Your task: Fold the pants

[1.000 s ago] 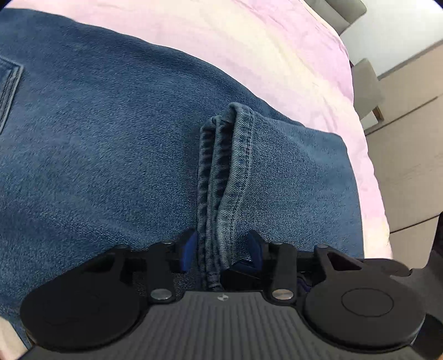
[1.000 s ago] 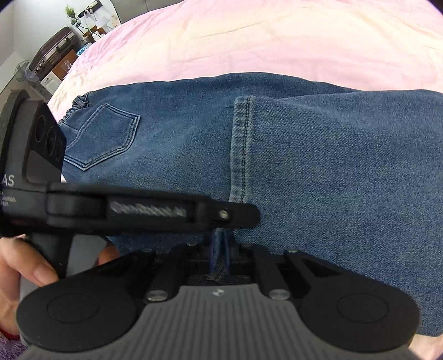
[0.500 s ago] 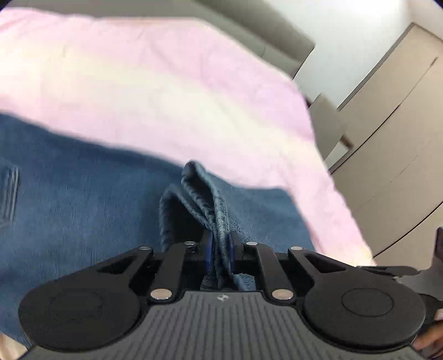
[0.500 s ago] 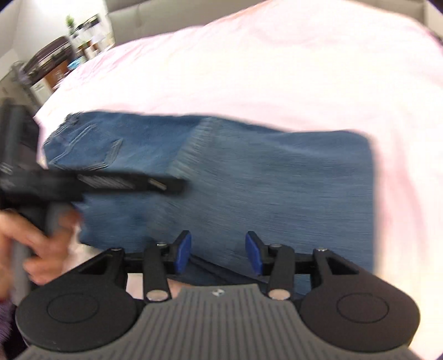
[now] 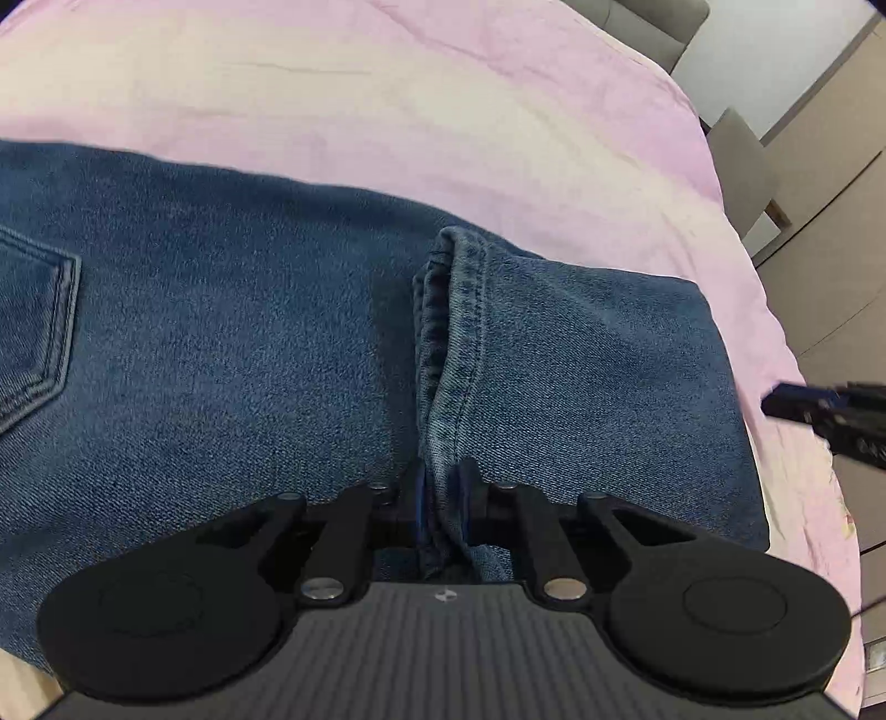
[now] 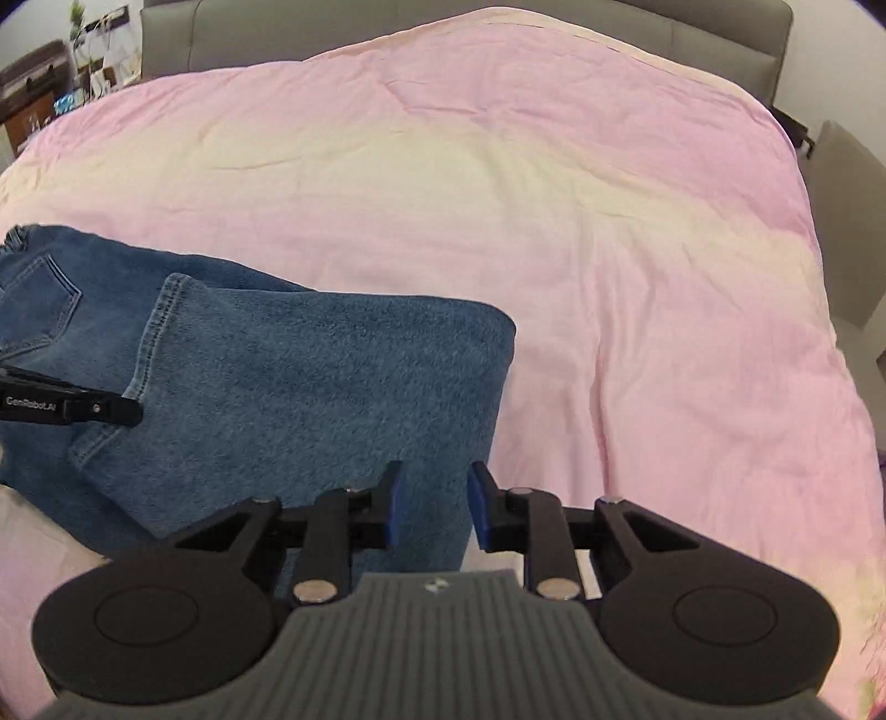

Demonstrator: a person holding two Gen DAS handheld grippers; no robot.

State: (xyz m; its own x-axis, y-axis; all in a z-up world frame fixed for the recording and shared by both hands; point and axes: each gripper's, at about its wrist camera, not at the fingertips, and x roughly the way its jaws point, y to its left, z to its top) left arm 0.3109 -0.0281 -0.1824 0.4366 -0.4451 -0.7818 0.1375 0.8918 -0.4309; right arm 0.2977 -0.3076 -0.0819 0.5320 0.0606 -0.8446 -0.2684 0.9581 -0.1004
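Observation:
Blue denim pants (image 5: 232,354) lie folded on a pink bed cover, legs doubled back over the seat. The leg hems (image 5: 451,332) run up the middle of the left wrist view. My left gripper (image 5: 440,498) is shut on the near end of the hems. In the right wrist view the pants (image 6: 310,387) lie at the left, with a back pocket (image 6: 39,299) showing. My right gripper (image 6: 432,498) is open and empty, just above the fold's near right corner. The left gripper's finger (image 6: 72,409) shows at the left edge there.
The pink bed cover (image 6: 554,249) stretches far and right of the pants. A grey headboard (image 6: 443,22) runs along the back. Beige cabinets (image 5: 830,232) and a grey chair (image 5: 742,166) stand past the bed's right edge. Shelves with clutter (image 6: 50,77) are at the far left.
My left gripper closed on the hems, lifted them, and has come back down with them. My right gripper let go of the denim, opened, and pulled back to the right.

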